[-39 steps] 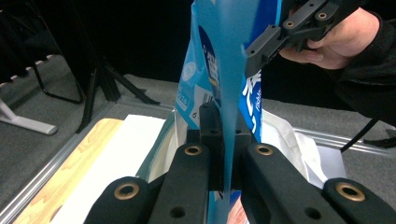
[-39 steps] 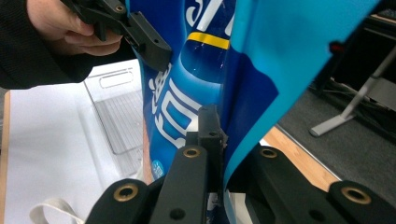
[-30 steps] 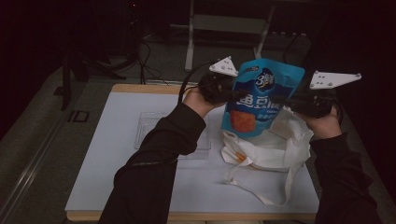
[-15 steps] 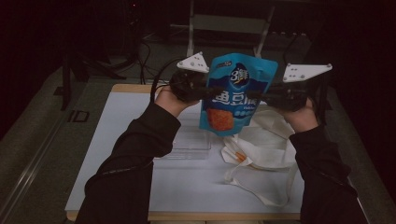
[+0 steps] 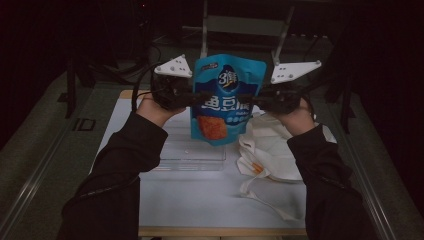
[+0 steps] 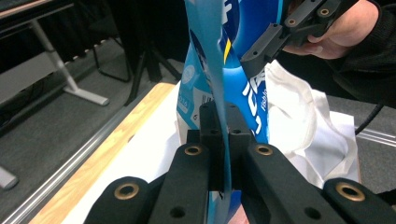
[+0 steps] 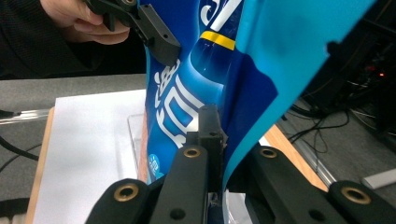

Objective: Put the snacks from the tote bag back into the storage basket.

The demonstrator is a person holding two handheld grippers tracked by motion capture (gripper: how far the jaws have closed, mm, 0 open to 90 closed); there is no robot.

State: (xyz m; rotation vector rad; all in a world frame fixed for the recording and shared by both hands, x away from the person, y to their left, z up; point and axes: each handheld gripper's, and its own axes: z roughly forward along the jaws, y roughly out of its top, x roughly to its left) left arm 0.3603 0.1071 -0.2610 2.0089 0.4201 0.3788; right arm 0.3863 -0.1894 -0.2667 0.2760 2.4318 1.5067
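A blue snack pouch [image 5: 223, 97] with white lettering and an orange picture hangs upright above the table, held by both sides. My left gripper [image 5: 196, 98] is shut on its left edge. In the left gripper view the pouch edge [image 6: 215, 70] runs straight down between the closed jaws of that gripper [image 6: 223, 122]. My right gripper [image 5: 253, 99] is shut on the pouch's right edge. The right gripper view shows the pouch [image 7: 261, 60] pinched in the right gripper [image 7: 217, 125], with the other hand's jaw on the far side.
A clear shallow tray [image 5: 195, 155] lies on the white table top [image 5: 200, 200] below the pouch. A crumpled white cloth bag [image 5: 272, 150] with loose handles lies to its right. The wooden table edge [image 5: 220, 231] runs along the front; dark floor and stands surround it.
Both grippers have carried the pouch to the left and a little higher; it now hangs over the clear tray rather than over the white bag.
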